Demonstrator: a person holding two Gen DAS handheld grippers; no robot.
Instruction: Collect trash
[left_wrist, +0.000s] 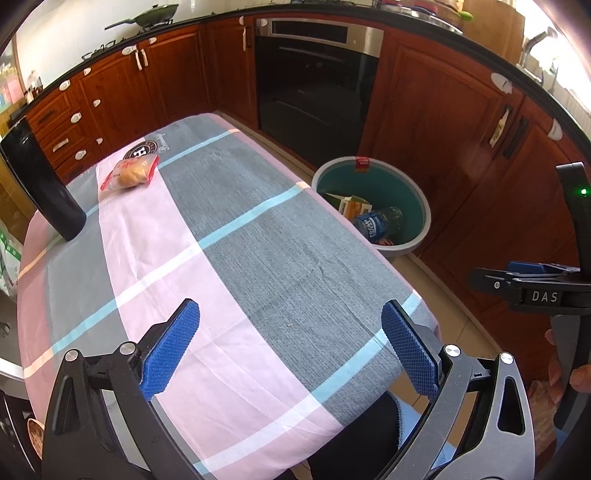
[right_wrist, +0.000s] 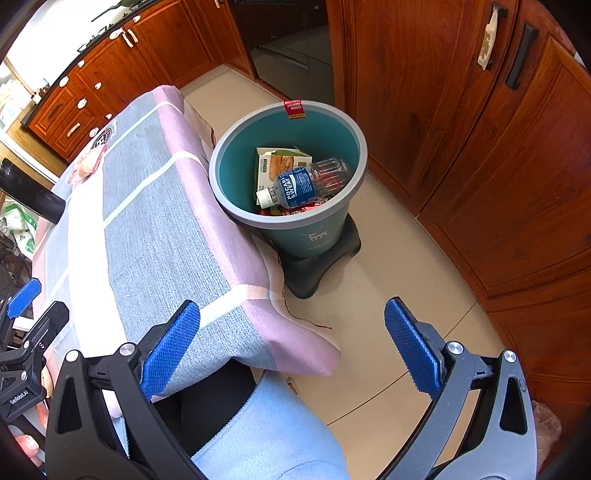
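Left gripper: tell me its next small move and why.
Probably reach the left gripper forward toward the bagged bun. Its jaws stand open and empty, the bun lies alone at the table's far end, and the bin already holds other trash.

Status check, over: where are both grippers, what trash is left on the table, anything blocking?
Left gripper and right gripper open, empty. Bagged bread on table's far end; bin already holds bottle and box. Black cylinder beside the bread.
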